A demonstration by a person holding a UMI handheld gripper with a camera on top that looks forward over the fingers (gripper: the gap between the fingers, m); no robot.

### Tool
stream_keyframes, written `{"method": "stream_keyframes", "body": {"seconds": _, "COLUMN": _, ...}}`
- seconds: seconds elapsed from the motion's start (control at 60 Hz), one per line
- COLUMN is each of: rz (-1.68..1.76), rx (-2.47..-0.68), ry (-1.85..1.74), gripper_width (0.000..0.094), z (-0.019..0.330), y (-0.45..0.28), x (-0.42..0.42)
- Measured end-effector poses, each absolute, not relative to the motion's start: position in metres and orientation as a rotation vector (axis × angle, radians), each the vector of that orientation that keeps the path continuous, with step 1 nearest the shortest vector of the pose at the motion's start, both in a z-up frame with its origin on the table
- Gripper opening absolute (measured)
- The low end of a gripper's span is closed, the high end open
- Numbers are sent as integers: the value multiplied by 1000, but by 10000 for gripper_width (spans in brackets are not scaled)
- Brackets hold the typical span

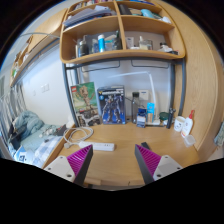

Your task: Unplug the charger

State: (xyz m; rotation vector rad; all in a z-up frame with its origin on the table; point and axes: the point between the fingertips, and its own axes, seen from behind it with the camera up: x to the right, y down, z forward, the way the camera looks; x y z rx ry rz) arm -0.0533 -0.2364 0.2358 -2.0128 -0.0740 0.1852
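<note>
A white power strip (97, 146) lies flat on the wooden desk (120, 136), just ahead of my left finger. Behind it rests a coil of pale cable (80, 131). I cannot make out a separate charger plugged into the strip. My gripper (113, 160) hovers over the desk's near part, open, its magenta pads (78, 160) wide apart with only bare desk between them.
Colourful boxes (98, 102) lean against the wall at the back of the desk. Small bottles (151, 110) and a white container (184, 125) stand to the right. A wooden shelf unit (118, 35) hangs above. Bedding and clutter (30, 135) lie to the left.
</note>
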Motion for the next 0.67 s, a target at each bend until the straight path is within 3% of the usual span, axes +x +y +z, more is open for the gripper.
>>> {"method": "stream_keyframes", "body": {"seconds": 0.667, "rz": 161, "rx": -2047, "ry": -118, "gripper_width": 850, "z": 216, "y": -279, "x": -67}}
